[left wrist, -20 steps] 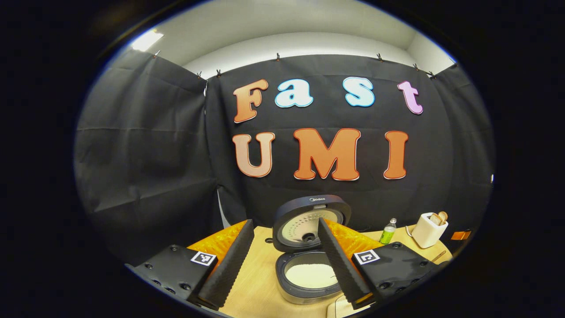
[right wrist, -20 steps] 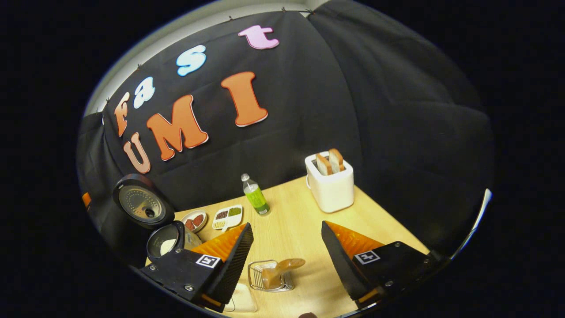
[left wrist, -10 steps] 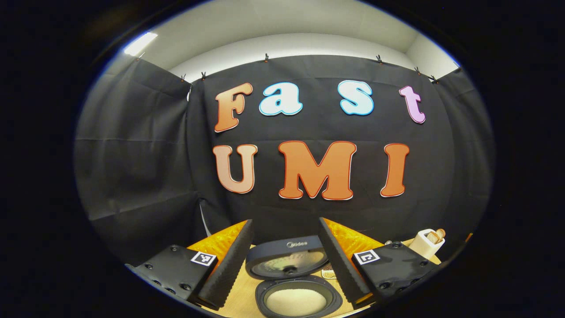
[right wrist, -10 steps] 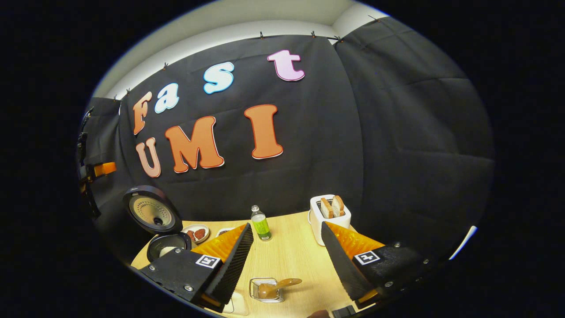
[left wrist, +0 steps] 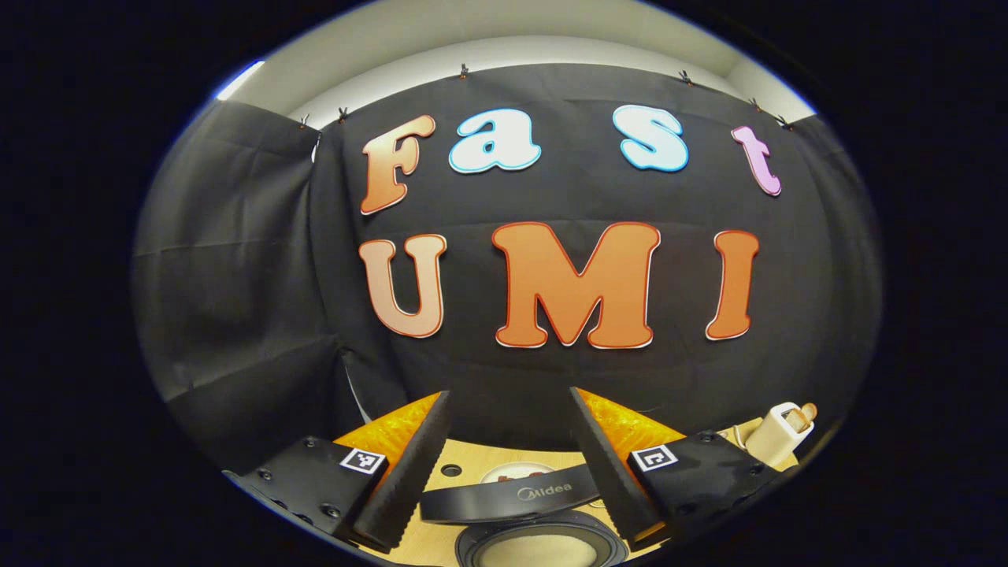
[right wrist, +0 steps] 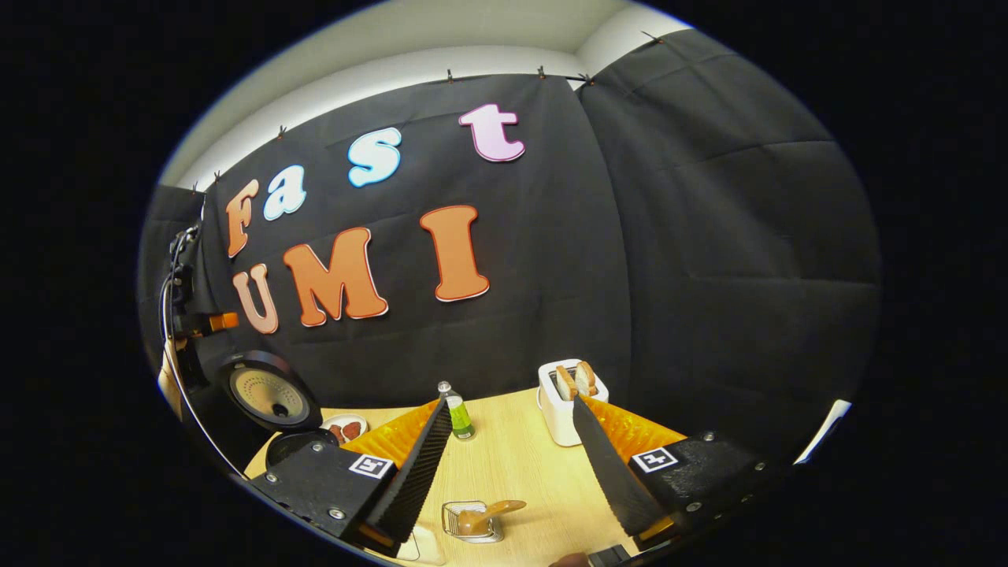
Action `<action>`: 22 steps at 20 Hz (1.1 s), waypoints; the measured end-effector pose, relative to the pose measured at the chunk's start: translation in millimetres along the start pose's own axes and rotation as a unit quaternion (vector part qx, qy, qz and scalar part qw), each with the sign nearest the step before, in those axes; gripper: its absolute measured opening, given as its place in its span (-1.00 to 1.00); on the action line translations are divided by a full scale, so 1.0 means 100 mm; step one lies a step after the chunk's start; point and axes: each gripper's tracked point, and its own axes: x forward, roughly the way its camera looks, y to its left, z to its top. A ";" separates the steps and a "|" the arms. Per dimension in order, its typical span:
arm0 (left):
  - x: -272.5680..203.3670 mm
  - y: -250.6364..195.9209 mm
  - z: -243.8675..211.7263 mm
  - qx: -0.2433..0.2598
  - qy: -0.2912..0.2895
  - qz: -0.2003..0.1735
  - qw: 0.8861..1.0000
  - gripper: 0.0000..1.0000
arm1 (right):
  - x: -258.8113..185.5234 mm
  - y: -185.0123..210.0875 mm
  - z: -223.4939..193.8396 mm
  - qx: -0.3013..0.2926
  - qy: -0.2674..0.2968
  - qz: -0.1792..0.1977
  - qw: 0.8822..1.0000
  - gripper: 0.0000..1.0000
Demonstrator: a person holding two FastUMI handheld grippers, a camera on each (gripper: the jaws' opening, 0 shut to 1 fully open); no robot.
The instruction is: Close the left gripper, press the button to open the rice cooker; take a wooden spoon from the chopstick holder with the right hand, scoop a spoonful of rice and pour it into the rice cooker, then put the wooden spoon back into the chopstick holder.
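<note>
In the left gripper view, the left gripper (left wrist: 510, 441) stands wide apart with nothing between its fingers. The rice cooker (left wrist: 543, 531) sits just ahead and below, lid up, white rice in the pot; half a second ago it lay further up between the fingers.

In the right gripper view, the right gripper (right wrist: 512, 453) is spread wide and holds nothing. The wooden spoon (right wrist: 488, 513) rests in the chopstick holder (right wrist: 455, 524) ahead between the fingers, slightly lower than before. The rice cooker stands far to its left.
</note>
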 end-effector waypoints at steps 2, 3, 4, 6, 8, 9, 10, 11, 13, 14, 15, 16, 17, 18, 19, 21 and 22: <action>0.12 0.00 -0.16 -0.003 0.019 0.003 1.000 0.87 | -0.02 -0.05 0.00 -0.003 -0.001 -0.007 1.000 0.89; 0.16 -0.01 -0.24 -0.003 0.027 0.003 1.000 0.95 | -0.03 -0.05 0.01 -0.001 -0.002 -0.010 1.000 0.89; 0.19 -0.05 -0.33 -0.004 0.037 0.000 0.999 0.96 | -0.02 -0.06 0.02 0.001 -0.003 -0.012 1.000 0.89; 0.22 -0.09 -0.52 -0.001 0.055 -0.004 0.998 0.87 | -0.04 -0.07 0.01 -0.001 -0.003 -0.016 1.000 0.89; 0.18 -0.12 -0.59 0.001 0.057 -0.003 0.998 0.96 | -0.06 -0.06 0.02 -0.008 -0.006 -0.018 1.000 0.89; 0.15 -0.16 -0.58 -0.002 0.048 -0.007 0.999 0.89 | -0.08 -0.06 0.04 -0.011 -0.008 -0.018 1.000 0.89; 0.13 -0.19 -0.63 -0.004 0.052 -0.007 0.999 0.96 | -0.08 -0.05 0.07 -0.013 -0.010 -0.018 1.000 0.89; 0.09 -0.19 -0.62 -0.007 0.048 -0.003 0.999 0.96 | -0.08 -0.04 0.08 -0.011 -0.012 -0.016 1.000 0.89; 0.03 -0.24 -0.68 -0.015 0.050 -0.008 0.999 0.93 | -0.09 0.00 0.10 -0.003 -0.013 -0.010 1.000 0.89; -0.03 -0.28 -0.71 -0.019 0.051 -0.013 0.998 0.96 | -0.09 0.03 0.10 -0.001 -0.012 -0.007 1.000 0.89; -0.07 -0.30 -0.73 -0.023 0.052 -0.016 0.998 0.89 | -0.08 0.04 0.09 -0.001 -0.012 -0.005 1.000 0.89; -0.12 -0.31 -0.75 -0.027 0.055 -0.019 0.998 0.94 | -0.08 0.05 0.09 -0.003 -0.013 -0.002 1.000 0.89; -0.18 -0.33 -0.78 -0.030 0.058 -0.022 0.998 1.00 | -0.08 0.08 0.09 -0.005 -0.013 0.002 1.000 0.89; -0.24 -0.35 -0.82 -0.030 0.060 -0.026 0.997 0.90 | -0.09 0.11 0.10 -0.007 -0.014 0.006 1.000 0.89; -0.30 -0.37 -0.85 -0.027 0.062 -0.030 0.997 1.00 | -0.10 0.13 0.12 -0.008 -0.015 0.010 1.000 0.89; -0.46 -0.42 -0.94 -0.011 0.068 -0.034 0.997 0.90 | -0.12 0.17 0.14 -0.009 -0.016 0.017 1.000 0.89; -0.55 -0.45 -1.00 0.000 0.069 -0.036 0.997 0.89 | -0.12 0.19 0.15 -0.008 -0.018 0.021 1.000 0.89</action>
